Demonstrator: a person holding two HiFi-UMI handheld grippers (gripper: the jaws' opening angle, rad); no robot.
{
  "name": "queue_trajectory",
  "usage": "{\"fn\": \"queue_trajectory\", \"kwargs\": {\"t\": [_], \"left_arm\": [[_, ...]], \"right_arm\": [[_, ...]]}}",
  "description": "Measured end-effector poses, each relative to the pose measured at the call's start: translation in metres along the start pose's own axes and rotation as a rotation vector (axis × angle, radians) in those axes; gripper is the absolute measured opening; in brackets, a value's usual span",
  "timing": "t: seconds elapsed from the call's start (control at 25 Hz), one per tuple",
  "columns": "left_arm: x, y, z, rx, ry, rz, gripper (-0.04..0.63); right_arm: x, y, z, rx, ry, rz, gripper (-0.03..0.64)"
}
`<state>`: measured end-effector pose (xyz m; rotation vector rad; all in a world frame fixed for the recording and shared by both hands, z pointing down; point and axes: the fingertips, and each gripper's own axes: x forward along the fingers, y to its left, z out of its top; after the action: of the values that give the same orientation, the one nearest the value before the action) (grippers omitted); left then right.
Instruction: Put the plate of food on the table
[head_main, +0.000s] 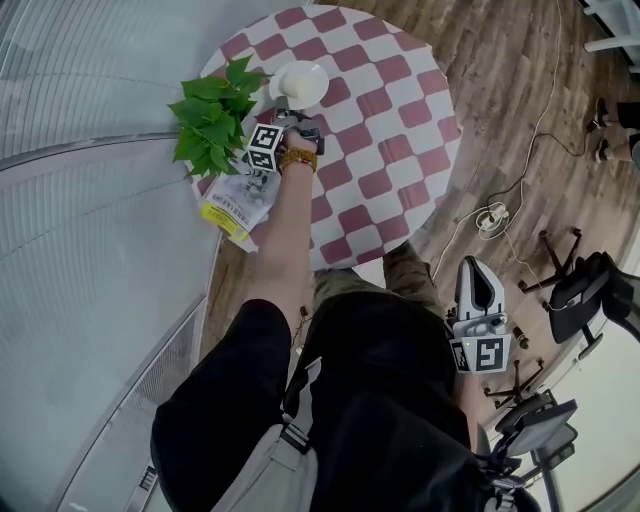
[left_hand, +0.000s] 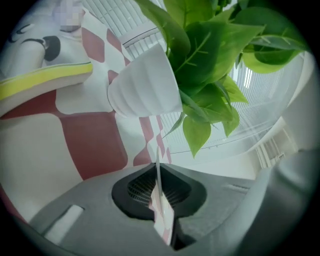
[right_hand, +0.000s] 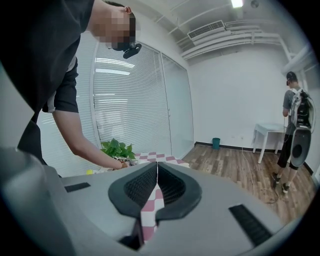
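one round table with a red-and-white checked cloth holds one leafy plant in one white ribbed pot and one yellow-and-white packet at its near left edge. one white plate is over the far left part of the cloth, just beside the plant; whether it rests on the cloth cannot be told, nor what lies on it. the left gripper has its two jaws clamped on the plate's thin rim, seen edge-on in the left gripper view. the right gripper hangs low at the person's right side, off the table and above the wooden floor, its two jaws pressed together with nothing between them. one other person stands far off in the room.
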<state>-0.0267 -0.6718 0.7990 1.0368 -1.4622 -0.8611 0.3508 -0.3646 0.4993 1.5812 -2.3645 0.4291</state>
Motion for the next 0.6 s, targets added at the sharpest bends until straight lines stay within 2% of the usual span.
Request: {"fn": "queue_trajectory", "kwargs": {"t": [0.4,0.6], "left_arm": [[0.003,0.019,-0.008,-0.015,0.022,0.088,0.018],[0.004,0.015,-0.01,0.013,0.044,0.104,0.018]], "right_arm": [[0.004,-0.003,-0.001,-0.001,0.002,0.012,0.012],[0.005,0.0,-0.001,0.0,0.0,0.023,0.012]]}}
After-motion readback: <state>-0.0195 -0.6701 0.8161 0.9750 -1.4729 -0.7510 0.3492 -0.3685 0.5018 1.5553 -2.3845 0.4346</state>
